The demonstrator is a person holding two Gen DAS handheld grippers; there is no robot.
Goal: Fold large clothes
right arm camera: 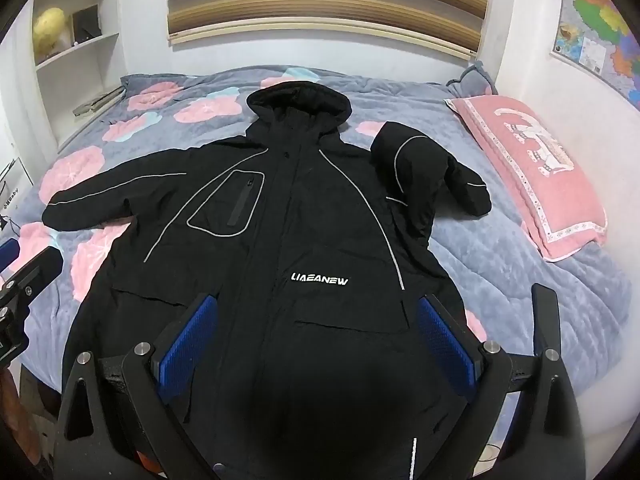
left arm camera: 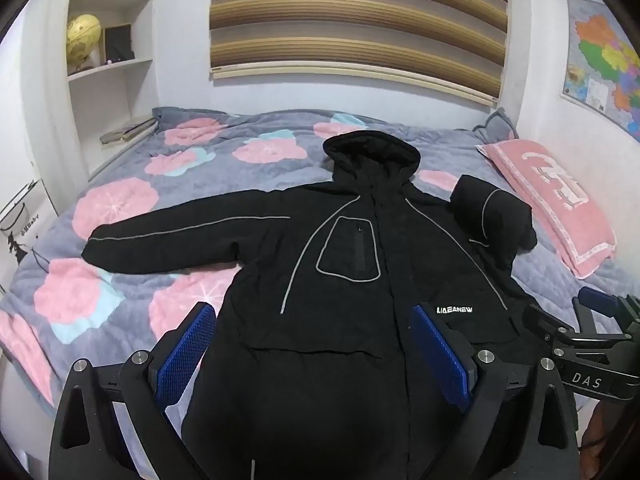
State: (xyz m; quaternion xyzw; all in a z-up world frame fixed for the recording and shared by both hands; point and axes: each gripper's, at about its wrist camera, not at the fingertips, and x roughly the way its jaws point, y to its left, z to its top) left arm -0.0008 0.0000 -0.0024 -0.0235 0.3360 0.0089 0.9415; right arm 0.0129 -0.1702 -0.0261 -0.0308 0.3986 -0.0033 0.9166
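A black hooded jacket (left arm camera: pixel 360 248) lay front-up on a floral quilt (left arm camera: pixel 120 208), spreading ahead of and beneath the spread, empty fingers of both the left gripper (left arm camera: pixel 316 320) and the right gripper (right arm camera: pixel 318 312). Only the left wrist view showed the right gripper off beyond its right finger. Only the right wrist view showed the jacket's folded sleeve (right arm camera: pixel 424 176) in full, its cuff near a pink pillow (right arm camera: pixel 532 176).

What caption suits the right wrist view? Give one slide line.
Open right gripper above a black hooded jacket spread on the floral quilt, one sleeve bunched near the pink pillow.
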